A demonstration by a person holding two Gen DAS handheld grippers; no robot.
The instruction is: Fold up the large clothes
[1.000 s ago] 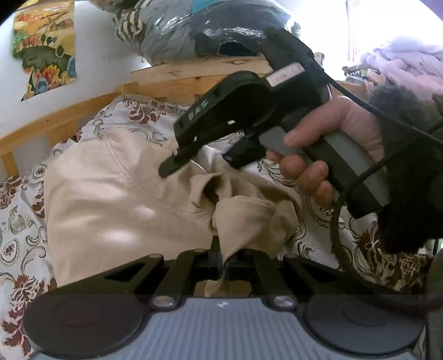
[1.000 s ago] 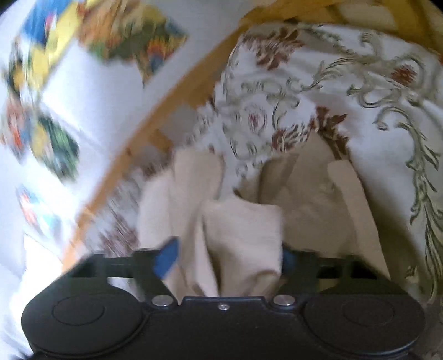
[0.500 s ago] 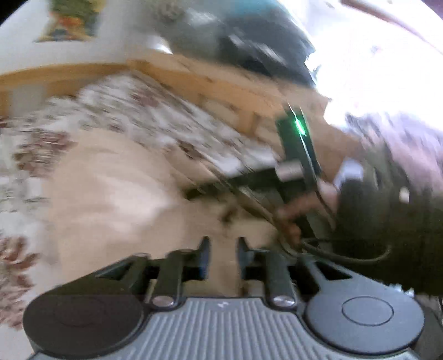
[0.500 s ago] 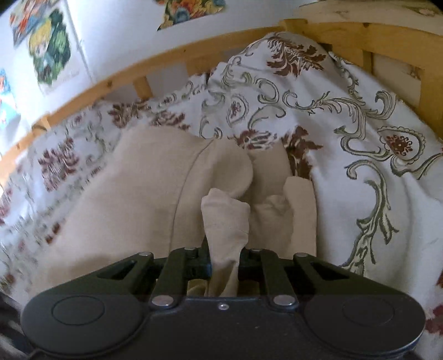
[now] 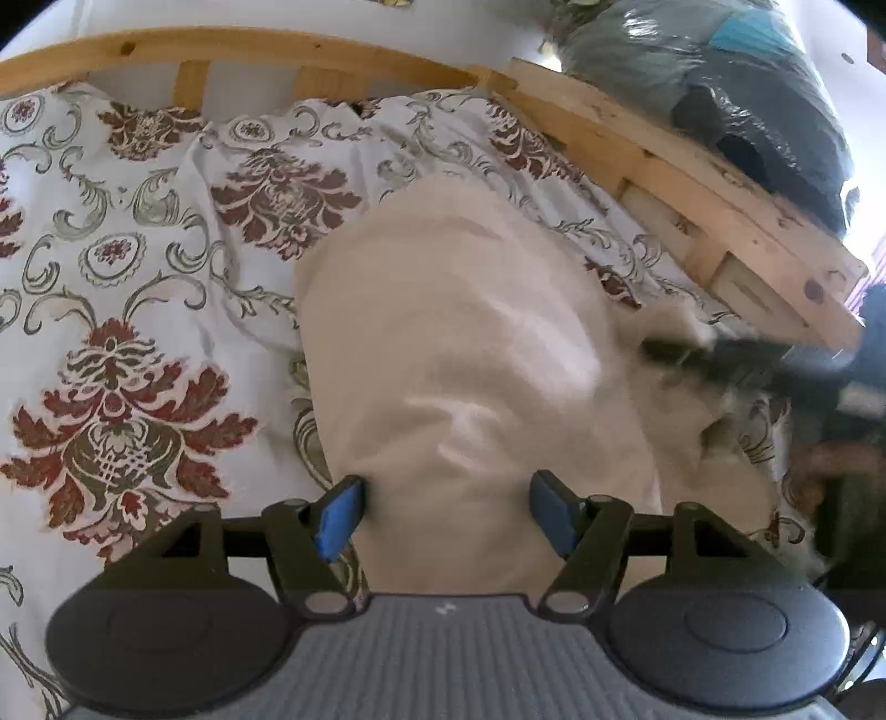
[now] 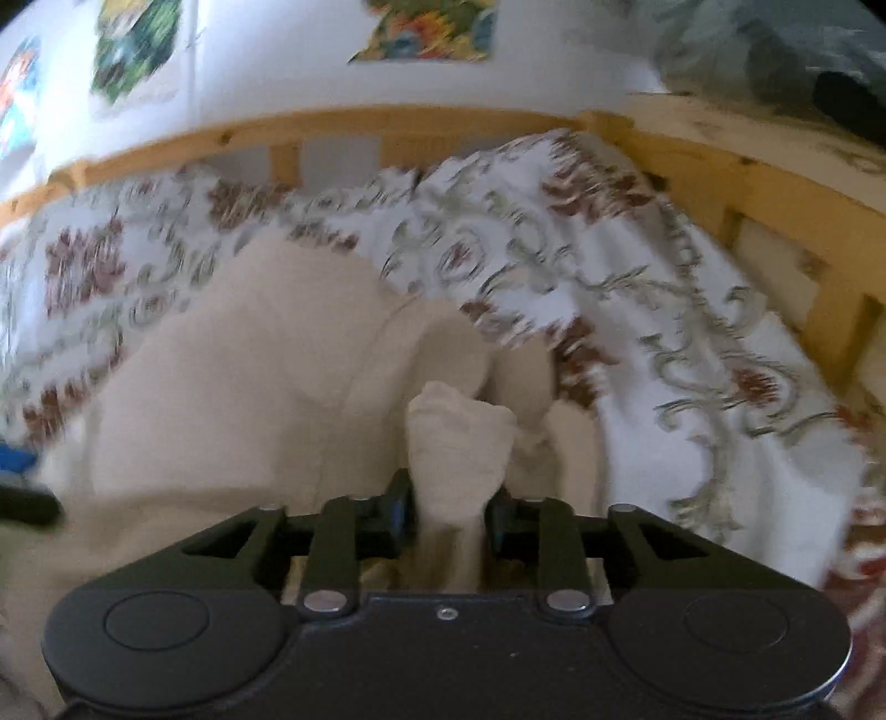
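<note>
A large beige garment [image 5: 459,360] lies on a floral bedsheet [image 5: 127,277]. My left gripper [image 5: 446,512] is open, its blue-padded jaws standing wide over the near end of the garment, holding nothing. In the right wrist view the same beige garment [image 6: 238,376] spreads across the sheet [image 6: 664,343]. My right gripper [image 6: 448,512] is shut on a bunched fold of the garment [image 6: 457,443] that sticks up between the jaws. The right gripper shows blurred at the right edge of the left wrist view [image 5: 775,365].
A wooden bed rail [image 5: 692,183] runs along the far side and right. Plastic-wrapped dark bundles [image 5: 720,83] sit on the ledge behind it. Colourful posters [image 6: 426,27] hang on the white wall.
My left gripper has opened and let go of the garment fold, and swung left. My right gripper closed on a fold of the garment and still holds it.
</note>
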